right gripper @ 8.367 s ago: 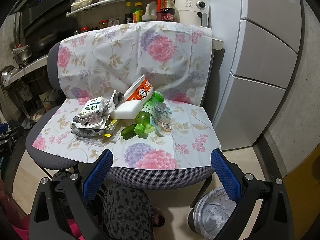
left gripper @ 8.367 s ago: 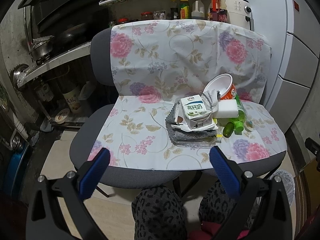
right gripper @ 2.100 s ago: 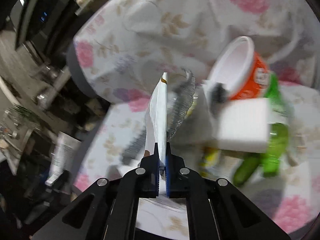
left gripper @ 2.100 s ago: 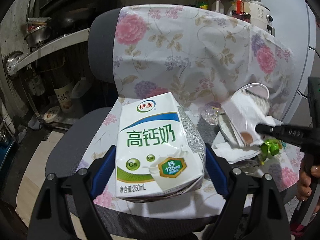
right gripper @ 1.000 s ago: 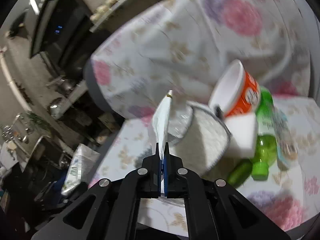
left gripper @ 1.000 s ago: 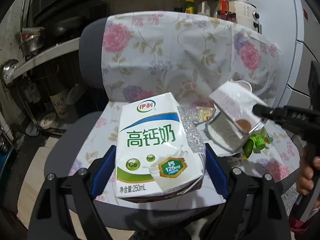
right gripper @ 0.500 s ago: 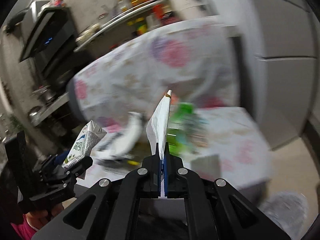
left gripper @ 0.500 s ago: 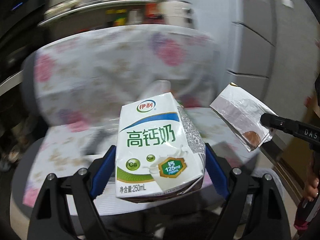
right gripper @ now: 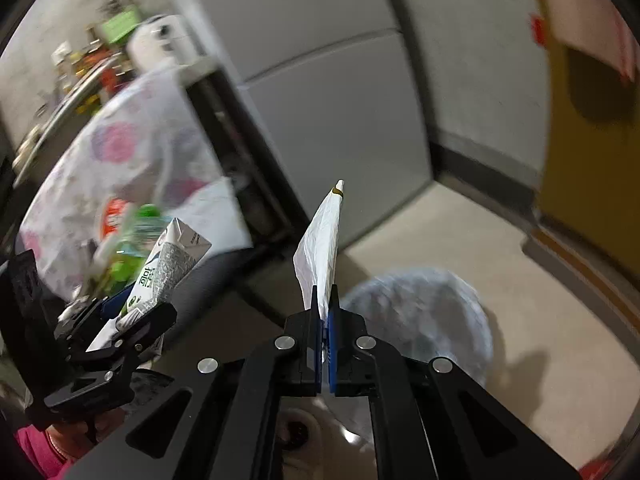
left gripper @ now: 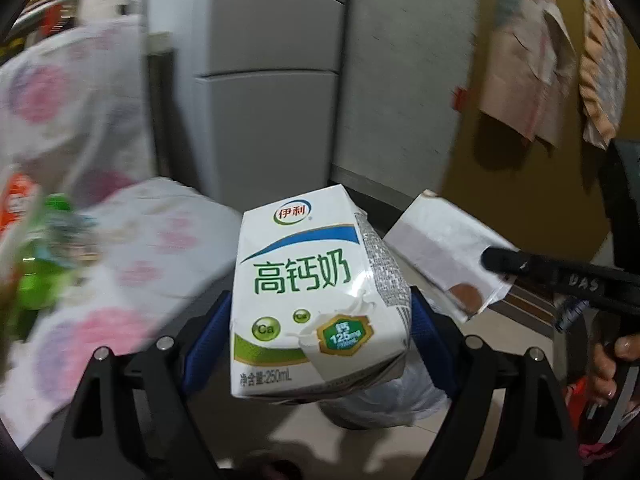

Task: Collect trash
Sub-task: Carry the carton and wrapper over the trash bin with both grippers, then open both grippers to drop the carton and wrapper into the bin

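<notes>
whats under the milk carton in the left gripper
Under the milk carton, part of a white bag-lined trash bin shows on the floor. The carton covers the bin's opening, so its contents cannot be seen.

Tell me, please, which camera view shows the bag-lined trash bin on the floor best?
The right wrist view: the bin lies open on the floor beyond the right gripper, though blurred. In the left wrist view only a sliver of its bag shows under the milk carton.
</notes>
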### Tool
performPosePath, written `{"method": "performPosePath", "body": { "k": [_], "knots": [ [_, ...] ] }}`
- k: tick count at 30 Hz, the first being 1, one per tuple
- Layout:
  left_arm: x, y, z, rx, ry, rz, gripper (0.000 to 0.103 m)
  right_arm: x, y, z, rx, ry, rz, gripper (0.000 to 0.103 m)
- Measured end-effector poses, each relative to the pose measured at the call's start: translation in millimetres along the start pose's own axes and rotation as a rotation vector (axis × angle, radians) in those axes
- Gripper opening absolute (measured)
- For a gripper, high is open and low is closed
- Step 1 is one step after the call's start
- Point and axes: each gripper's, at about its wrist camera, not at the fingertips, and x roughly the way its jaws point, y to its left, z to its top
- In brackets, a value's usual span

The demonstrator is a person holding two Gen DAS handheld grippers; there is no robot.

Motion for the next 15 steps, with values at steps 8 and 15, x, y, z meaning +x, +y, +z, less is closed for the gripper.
{"method": "performPosePath", "body": {
  "k": [8,15],
  "knots": [
    [66,-34,-4,0.031,0.115,-0.085,0.086,41,-66,-19,0.143,0.078,-0.1,0.007],
    [68,-19,-2,0.001,0.135,-0.059,0.096,46,-89,-23,0.214,0.112,-0.088,0.04]
  ]
}}
